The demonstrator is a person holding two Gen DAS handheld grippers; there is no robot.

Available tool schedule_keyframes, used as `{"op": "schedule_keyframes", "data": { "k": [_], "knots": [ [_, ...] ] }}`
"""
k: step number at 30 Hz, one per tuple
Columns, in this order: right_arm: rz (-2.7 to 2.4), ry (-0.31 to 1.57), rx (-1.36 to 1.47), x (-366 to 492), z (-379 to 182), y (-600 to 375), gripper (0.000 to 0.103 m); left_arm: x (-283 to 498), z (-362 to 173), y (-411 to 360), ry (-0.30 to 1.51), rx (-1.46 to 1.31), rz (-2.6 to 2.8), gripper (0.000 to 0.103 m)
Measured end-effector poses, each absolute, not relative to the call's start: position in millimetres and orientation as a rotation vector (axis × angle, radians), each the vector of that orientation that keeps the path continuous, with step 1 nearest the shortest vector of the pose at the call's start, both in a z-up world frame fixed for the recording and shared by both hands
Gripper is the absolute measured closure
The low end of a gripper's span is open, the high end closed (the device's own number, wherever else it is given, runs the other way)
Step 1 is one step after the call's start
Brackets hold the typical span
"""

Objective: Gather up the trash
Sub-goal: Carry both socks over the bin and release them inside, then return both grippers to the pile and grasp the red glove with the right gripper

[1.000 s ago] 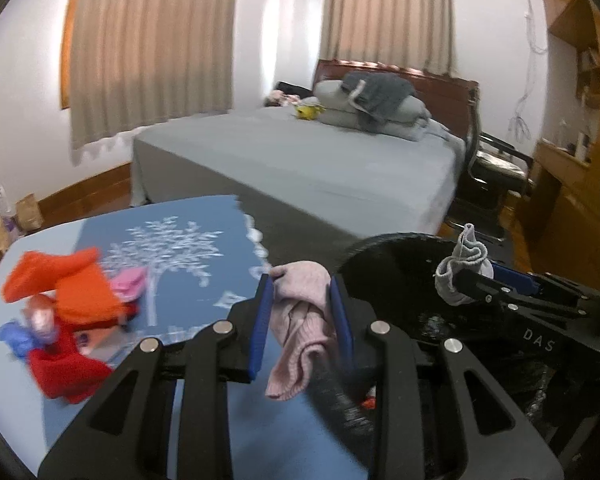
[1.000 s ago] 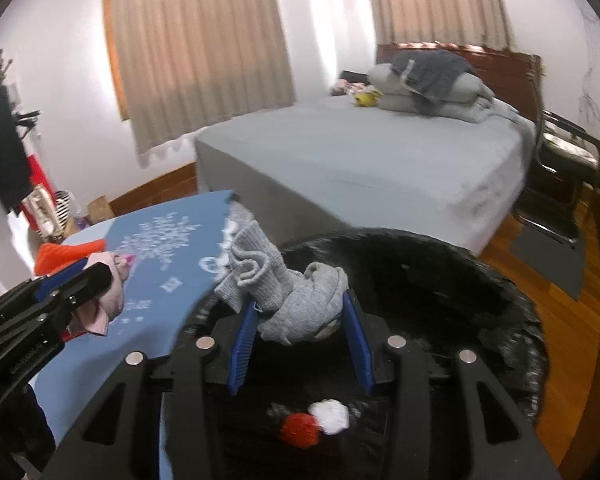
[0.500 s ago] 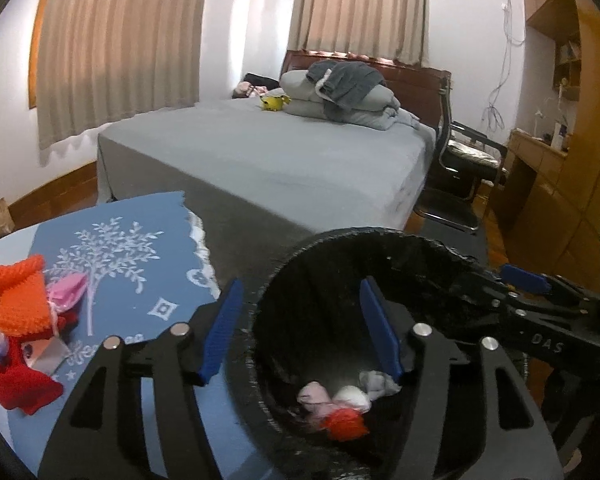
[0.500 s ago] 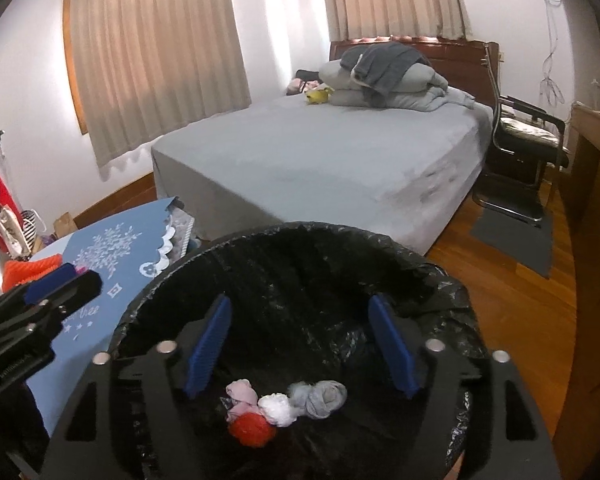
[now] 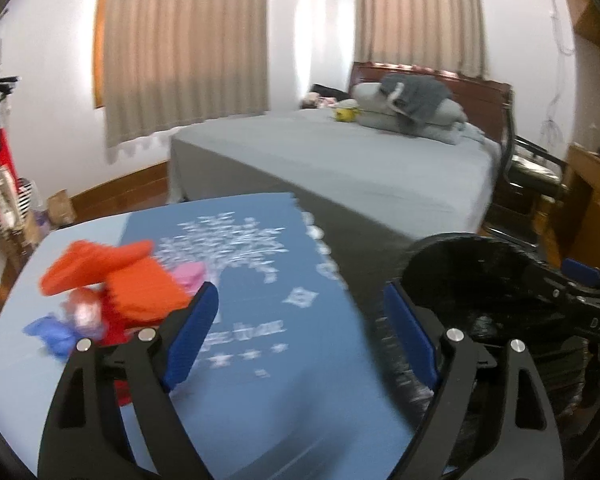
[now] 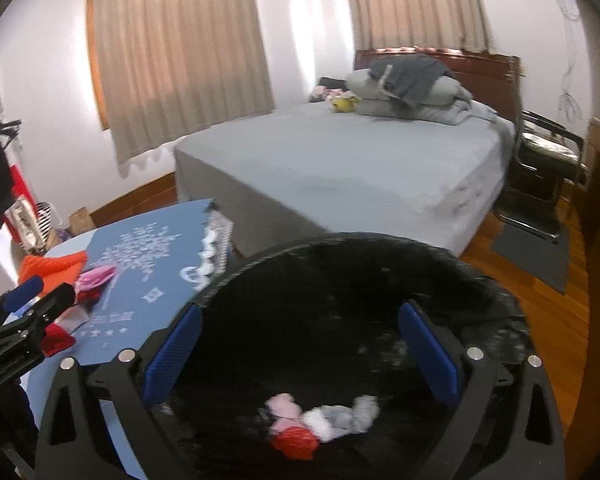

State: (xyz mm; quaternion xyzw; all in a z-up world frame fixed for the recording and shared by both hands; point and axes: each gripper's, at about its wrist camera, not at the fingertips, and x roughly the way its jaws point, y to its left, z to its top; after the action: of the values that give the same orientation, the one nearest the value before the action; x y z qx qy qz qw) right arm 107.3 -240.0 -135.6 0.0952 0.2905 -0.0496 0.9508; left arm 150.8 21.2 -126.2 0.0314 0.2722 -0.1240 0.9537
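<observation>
A black-lined trash bin [image 6: 480, 300] stands beside a round table with a blue snowflake cloth [image 5: 268, 360]. Inside the bin lie pink, white, grey and red balled socks [image 6: 320, 420]. My right gripper [image 6: 300, 352] hovers over the bin, its jaws opening wide with nothing between them. My left gripper [image 5: 300, 332] is over the blue cloth, left of the bin [image 5: 468, 264], jaws opening and empty. A pile of orange, red, pink and blue cloth scraps [image 5: 112, 284] lies on the table left of the left gripper; the same pile [image 6: 60, 272] shows in the right wrist view.
A grey bed [image 6: 360, 168] with pillows stands behind the table and bin. A dark chair [image 6: 548, 172] and a floor mat [image 6: 536, 256] sit at the right on the wooden floor. Bags and boxes [image 5: 28, 208] crowd the left wall.
Both grippers let go of their socks, pink from the left and grey from the right, and these now lie in the bin. Both jaws widened. The left gripper swung from the bin back over the table.
</observation>
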Motion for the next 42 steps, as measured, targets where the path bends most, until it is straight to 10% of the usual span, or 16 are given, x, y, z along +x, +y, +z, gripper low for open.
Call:
{"op": "schedule_keyframes", "data": {
  "k": [42],
  "knots": [
    [0.382, 0.665, 0.007, 163, -160, 27, 0.006, 141, -160, 257, 0.659, -0.020, 0.179, 0.021]
  ]
}}
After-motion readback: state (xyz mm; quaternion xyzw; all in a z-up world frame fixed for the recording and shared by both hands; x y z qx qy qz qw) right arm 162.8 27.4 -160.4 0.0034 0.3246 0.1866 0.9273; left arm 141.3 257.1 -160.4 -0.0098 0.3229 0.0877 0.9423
